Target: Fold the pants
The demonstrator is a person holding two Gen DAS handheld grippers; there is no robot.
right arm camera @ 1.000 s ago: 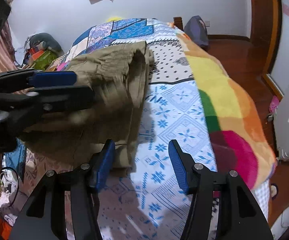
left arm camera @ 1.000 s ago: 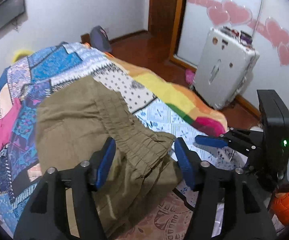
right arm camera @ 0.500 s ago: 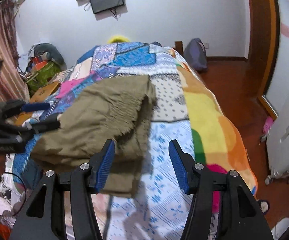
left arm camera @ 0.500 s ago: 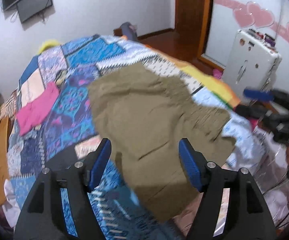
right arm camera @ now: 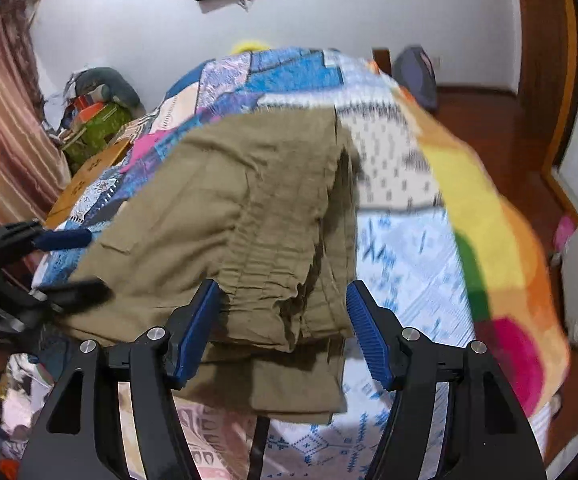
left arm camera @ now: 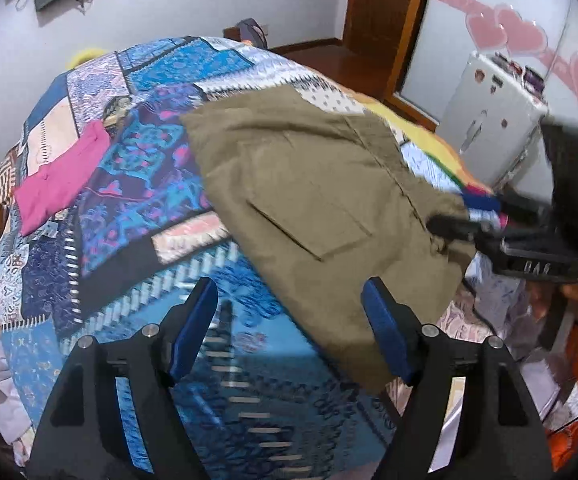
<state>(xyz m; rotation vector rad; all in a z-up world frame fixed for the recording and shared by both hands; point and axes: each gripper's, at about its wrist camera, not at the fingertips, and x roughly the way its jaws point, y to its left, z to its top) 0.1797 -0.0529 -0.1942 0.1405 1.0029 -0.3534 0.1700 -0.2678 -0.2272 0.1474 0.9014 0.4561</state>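
Observation:
Olive-brown pants (left arm camera: pixel 309 196) lie folded on a patchwork bedspread (left arm camera: pixel 141 152); they also show in the right wrist view (right arm camera: pixel 257 232), with the gathered waistband nearest. My left gripper (left arm camera: pixel 289 332) is open and empty, above the bed just left of the pants' near edge. My right gripper (right arm camera: pixel 283 330) is open, its jaws standing either side of the waistband corner without closing on it. In the left wrist view the right gripper (left arm camera: pixel 473 216) sits at the pants' right corner. In the right wrist view the left gripper (right arm camera: pixel 65 264) is at the pants' left side.
A pink cloth (left arm camera: pixel 61 176) lies on the bed's far left. A white suitcase (left arm camera: pixel 493 120) stands on the wooden floor to the right. A cardboard box (right arm camera: pixel 89 176) and clutter sit left of the bed. A dark bag (right arm camera: pixel 413 76) rests by the far wall.
The left gripper has swung left off the waistband and now sits beside the pants. The right gripper has moved left so the waistband corner lies between its jaws. The pants lie flatter.

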